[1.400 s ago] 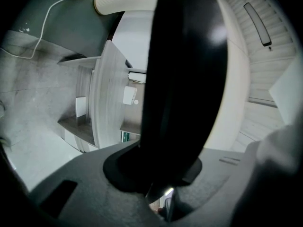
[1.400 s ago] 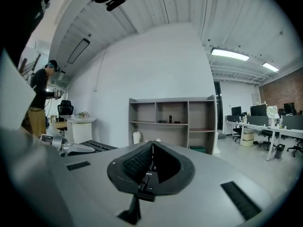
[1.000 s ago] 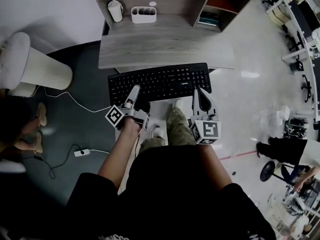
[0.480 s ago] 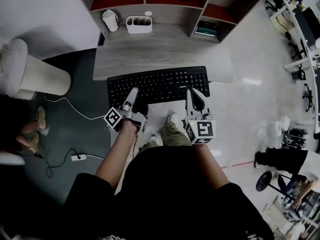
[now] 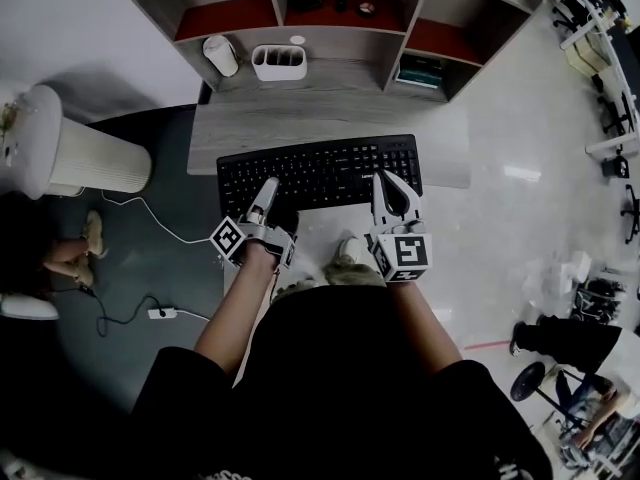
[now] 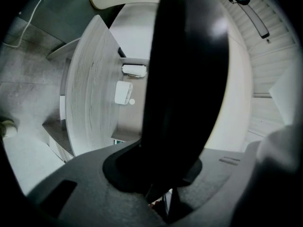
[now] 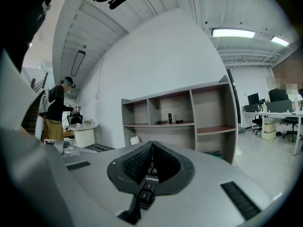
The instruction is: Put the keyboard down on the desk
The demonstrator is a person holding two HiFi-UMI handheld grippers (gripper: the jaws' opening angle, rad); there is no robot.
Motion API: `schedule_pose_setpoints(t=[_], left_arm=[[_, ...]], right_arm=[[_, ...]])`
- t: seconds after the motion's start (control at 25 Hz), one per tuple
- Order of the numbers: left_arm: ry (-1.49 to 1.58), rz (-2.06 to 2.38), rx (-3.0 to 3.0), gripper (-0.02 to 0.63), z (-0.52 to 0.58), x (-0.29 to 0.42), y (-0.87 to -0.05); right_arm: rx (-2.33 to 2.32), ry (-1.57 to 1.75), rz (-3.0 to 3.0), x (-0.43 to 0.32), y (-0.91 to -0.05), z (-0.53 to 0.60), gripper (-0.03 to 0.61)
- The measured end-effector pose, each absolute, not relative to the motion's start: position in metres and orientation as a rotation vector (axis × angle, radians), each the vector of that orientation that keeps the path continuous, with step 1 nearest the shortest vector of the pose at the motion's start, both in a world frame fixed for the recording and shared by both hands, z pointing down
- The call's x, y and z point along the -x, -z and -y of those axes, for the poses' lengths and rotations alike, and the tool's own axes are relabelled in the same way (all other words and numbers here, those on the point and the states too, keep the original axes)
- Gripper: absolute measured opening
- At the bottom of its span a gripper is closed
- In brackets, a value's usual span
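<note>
A black keyboard (image 5: 320, 173) hangs level over the front part of the grey wooden desk (image 5: 300, 118); its near edge sticks out past the desk front. Whether it touches the desktop I cannot tell. My left gripper (image 5: 268, 196) is shut on the keyboard's near edge at the left, and my right gripper (image 5: 392, 193) is shut on the near edge at the right. In the left gripper view the keyboard (image 6: 189, 79) shows edge-on as a dark band rising from the jaws. The right gripper view shows a row of its keys (image 7: 147, 183) pinched between the jaws.
Behind the desktop stands a shelf unit (image 5: 330, 8) with a white organiser (image 5: 280, 63), a white jug (image 5: 220, 55) and books (image 5: 420, 71). A ribbed white column (image 5: 75, 153) stands on the left. A power strip (image 5: 163, 313) and cable lie on the floor.
The keyboard and both grippers have moved forward, so the keyboard now overlaps the desktop more. Both grips are unchanged.
</note>
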State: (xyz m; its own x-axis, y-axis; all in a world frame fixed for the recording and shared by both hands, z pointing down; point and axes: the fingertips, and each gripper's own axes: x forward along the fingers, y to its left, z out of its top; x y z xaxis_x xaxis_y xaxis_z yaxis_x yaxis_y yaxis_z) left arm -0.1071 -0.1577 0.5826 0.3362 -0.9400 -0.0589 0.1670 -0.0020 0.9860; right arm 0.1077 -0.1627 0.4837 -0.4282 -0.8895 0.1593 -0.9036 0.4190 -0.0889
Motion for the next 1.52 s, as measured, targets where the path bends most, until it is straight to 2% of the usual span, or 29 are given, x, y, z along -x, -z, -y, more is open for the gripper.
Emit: schedule_pose_setpoints(t=[0.44, 1.0, 1.52], left_arm=[[1.024, 0.83, -1.225, 0.092, 0.191, 0.1, -0.596], [0.944, 0.812, -1.16, 0.092, 0.252, 0.124, -0.666], [0.875, 0.81, -1.144, 0.092, 0.323, 0.109, -0.746]], right_arm=[[-1.582, -0.246, 2.67, -0.102, -0.483, 0.2, 0.012], [-1.658, -0.281, 2.55, -0.089, -0.503, 0.247, 0.012], [-1.669, -0.304, 2.456, -0.089, -0.533, 0.287, 0.012]])
